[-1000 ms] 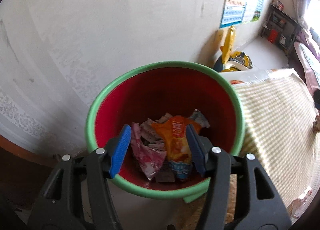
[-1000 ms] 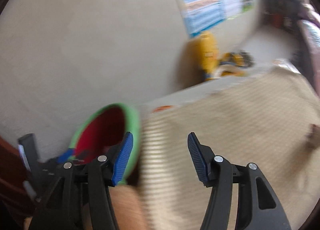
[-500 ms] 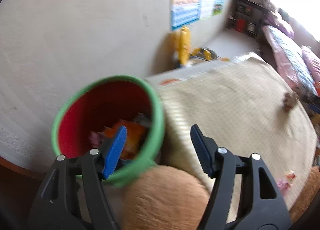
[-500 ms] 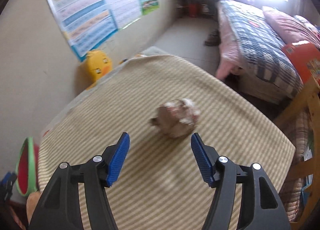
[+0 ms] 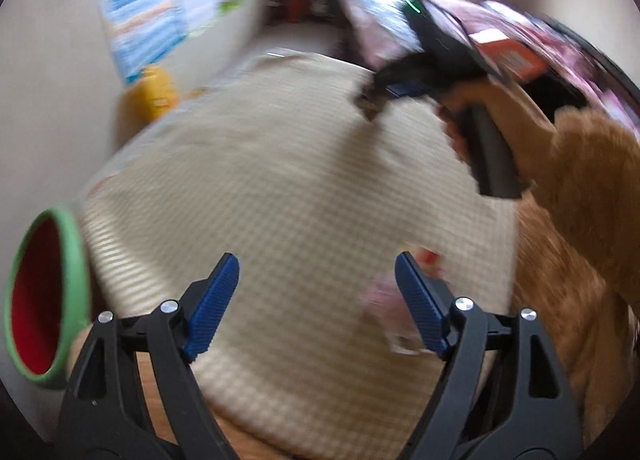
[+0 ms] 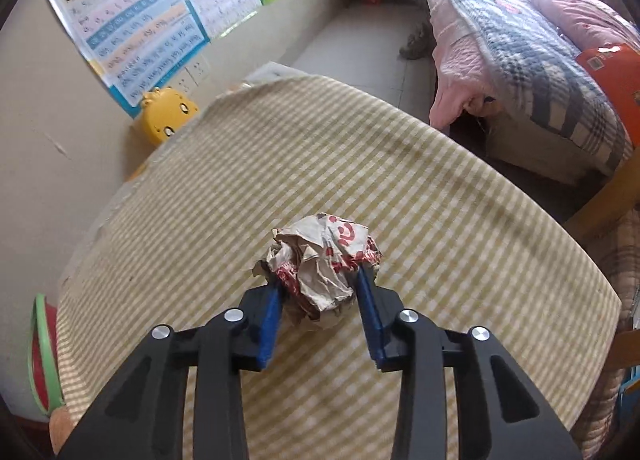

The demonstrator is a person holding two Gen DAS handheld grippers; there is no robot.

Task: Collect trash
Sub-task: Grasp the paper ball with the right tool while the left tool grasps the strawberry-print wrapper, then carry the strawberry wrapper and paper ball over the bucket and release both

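Note:
My right gripper (image 6: 320, 284) is shut on a crumpled paper ball (image 6: 322, 256), brown and white with red print, on the checked tablecloth (image 6: 400, 164). The left wrist view shows that gripper (image 5: 374, 100) at the table's far side. My left gripper (image 5: 316, 300) is open and empty above the near part of the table. A blurred pink wrapper (image 5: 394, 314) lies by its right finger. The red bin with a green rim (image 5: 44, 300) sits at the table's left edge and also shows in the right wrist view (image 6: 40, 360).
A yellow toy (image 6: 168, 120) stands by the wall under posters (image 6: 136, 20). A bed with quilts (image 6: 520, 44) is at the right. The person's arm in a tan sleeve (image 5: 580, 188) reaches over the table's right side.
My left gripper swung right, away from the bin and over the table. My right gripper moved to the paper ball and closed on it.

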